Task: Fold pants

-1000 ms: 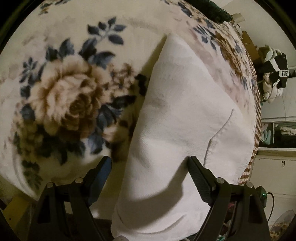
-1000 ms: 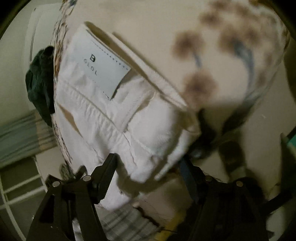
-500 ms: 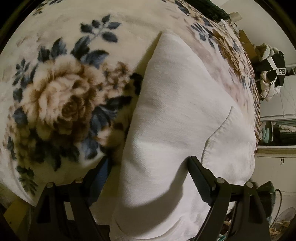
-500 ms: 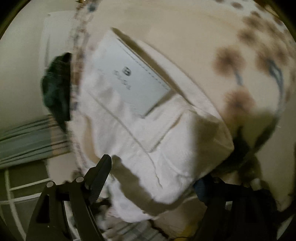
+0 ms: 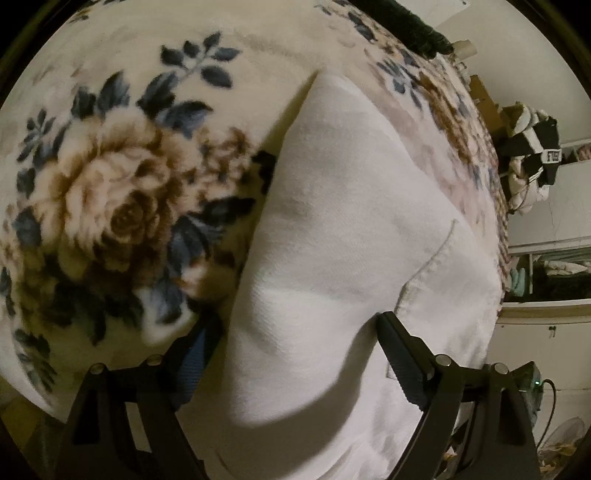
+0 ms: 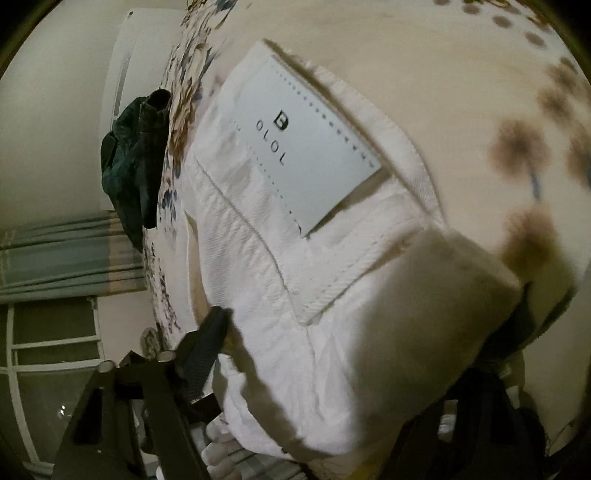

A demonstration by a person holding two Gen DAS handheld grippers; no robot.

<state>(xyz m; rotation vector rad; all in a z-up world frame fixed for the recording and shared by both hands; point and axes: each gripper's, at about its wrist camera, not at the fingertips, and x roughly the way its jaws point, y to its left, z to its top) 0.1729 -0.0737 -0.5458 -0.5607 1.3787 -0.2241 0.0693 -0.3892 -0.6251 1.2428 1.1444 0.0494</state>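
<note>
White pants (image 5: 354,229) lie on a floral blanket (image 5: 110,184) on a bed. In the left wrist view the folded leg end with a hem seam fills the middle. My left gripper (image 5: 295,339) is open, its jaws wide apart on either side of the cloth's near edge. In the right wrist view the waistband end (image 6: 332,280) shows a white brand label (image 6: 295,158). My right gripper (image 6: 354,332) is open and straddles the thick folded waistband; its right finger is hidden behind the cloth.
A dark green garment (image 6: 133,166) lies at the far edge of the bed, also in the left wrist view (image 5: 417,26). Clothes (image 5: 528,162) hang beyond the bed. A curtain (image 6: 55,254) and window (image 6: 44,350) stand beside it.
Both grippers have moved closer to the pants. The right wrist view has swung so the waistband fills more of the frame and now lies between the fingers. Jaws stay open.
</note>
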